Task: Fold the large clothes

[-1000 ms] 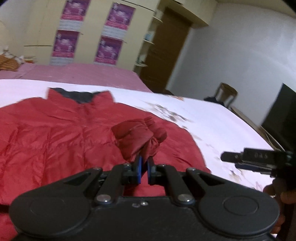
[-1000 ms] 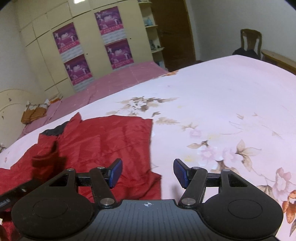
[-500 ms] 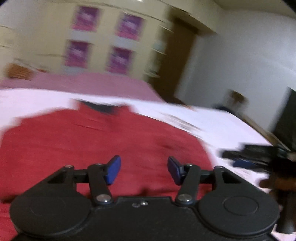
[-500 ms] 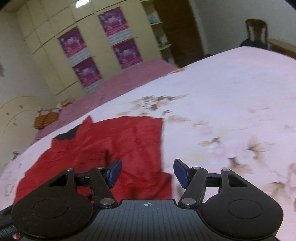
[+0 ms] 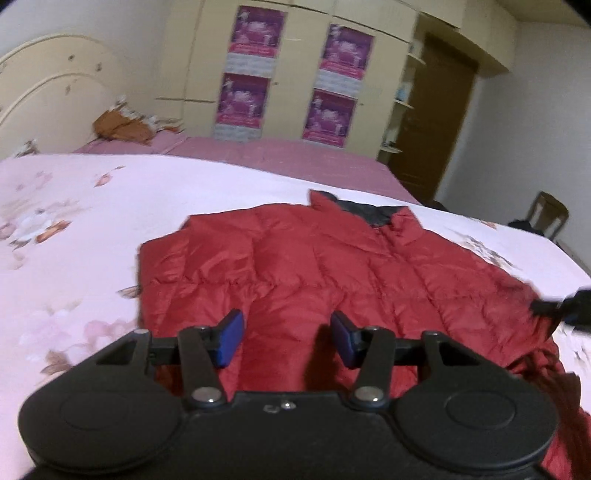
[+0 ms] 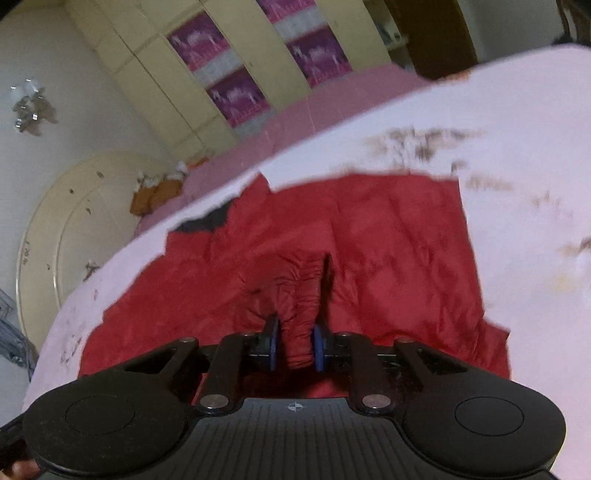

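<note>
Left hand-held gripper: matte black body, two round housings, two silver pivot screws, small metal fittings at centre, blue pads on black linkage fingers. Right hand-held gripper: same black build, ribbed top plate with a crosshair mark, silver screws, blue pads.

No text can be read anywhere; the purple posters on the wardrobe are too blurred.
</note>
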The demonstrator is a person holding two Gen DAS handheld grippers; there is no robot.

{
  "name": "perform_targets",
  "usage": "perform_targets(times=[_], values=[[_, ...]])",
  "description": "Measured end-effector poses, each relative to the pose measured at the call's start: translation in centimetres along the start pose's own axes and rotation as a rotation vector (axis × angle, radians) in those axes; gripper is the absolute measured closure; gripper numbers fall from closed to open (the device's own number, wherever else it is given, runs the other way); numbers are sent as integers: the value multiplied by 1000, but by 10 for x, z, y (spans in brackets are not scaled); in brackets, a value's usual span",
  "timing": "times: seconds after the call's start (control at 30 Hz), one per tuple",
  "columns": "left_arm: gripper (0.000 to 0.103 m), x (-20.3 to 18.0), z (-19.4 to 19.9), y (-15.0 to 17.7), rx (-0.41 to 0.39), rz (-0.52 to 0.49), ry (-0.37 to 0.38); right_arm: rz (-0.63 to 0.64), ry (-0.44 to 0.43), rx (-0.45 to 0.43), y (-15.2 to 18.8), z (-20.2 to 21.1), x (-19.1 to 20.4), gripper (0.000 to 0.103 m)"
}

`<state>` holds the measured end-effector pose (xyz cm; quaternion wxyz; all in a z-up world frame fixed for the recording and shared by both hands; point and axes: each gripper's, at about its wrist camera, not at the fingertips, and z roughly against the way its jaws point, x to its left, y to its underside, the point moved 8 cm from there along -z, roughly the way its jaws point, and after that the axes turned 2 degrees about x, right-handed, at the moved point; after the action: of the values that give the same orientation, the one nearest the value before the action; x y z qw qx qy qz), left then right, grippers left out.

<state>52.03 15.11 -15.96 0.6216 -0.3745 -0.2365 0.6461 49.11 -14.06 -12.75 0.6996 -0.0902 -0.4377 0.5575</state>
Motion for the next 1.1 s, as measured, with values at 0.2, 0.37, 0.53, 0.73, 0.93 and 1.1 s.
perform_targets(times=[0.2, 0.37, 0.53, 0.73, 0.93, 1.1], values=[[52, -14, -26, 9, 34, -73, -4, 100, 125, -24, 11, 10, -12, 86], [52, -2, -26, 12, 37, -100, -38, 92, 129, 45, 31, -15, -18, 86], [47, 7, -14, 6, 58, -96, -18, 109, 167, 26, 30, -5, -20, 78], [31, -7, -10, -29, -15, -140, 26, 223, 184, -120, -6, 11, 10, 43], [30, 3, -66, -26, 79, -169, -23, 331, 200, 18, -2, -63, 25, 73], [29, 21, -70, -19, 91, -115, -4, 383, 244, 33, 9, -93, 15, 73]])
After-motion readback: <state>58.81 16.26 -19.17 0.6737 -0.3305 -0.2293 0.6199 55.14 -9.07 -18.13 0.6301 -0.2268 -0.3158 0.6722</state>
